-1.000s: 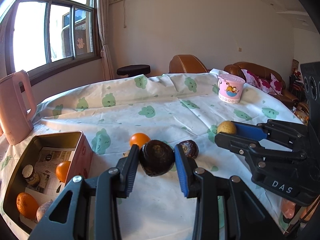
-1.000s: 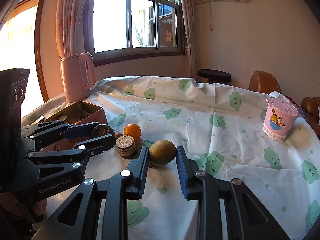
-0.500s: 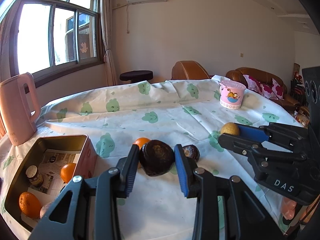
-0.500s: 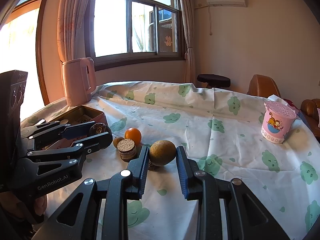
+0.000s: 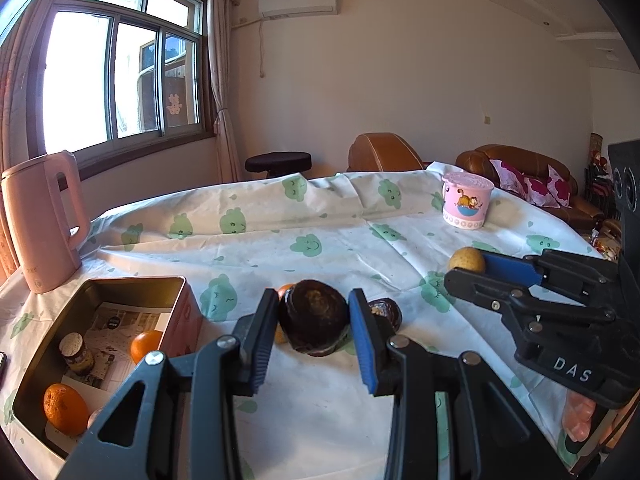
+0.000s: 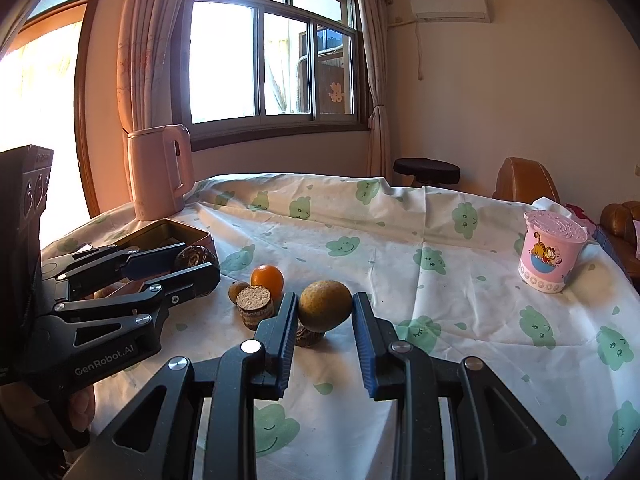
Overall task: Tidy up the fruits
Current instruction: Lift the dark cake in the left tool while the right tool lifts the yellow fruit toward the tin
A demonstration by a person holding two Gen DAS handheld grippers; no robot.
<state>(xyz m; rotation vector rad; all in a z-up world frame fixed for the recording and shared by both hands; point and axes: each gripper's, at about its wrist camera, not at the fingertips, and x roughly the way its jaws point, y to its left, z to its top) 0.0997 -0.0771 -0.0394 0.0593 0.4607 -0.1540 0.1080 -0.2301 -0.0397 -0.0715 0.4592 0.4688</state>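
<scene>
At frame centre the left gripper point(image 5: 313, 322) clamps a dark wrinkled fruit point(image 5: 313, 317) (likely soft-skinned, best held lightly across its middle), while the right gripper point(image 6: 325, 316) pinches a firm yellow-brown fruit point(image 6: 325, 305).

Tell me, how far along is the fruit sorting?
Partly done. Two oranges already lie in the tin box. In hand: the left gripper has its jaws shut on a dark brown fruit, the right gripper on a yellowish-green fruit. Left on the tablecloth: an orange and some small brown pieces.
</scene>
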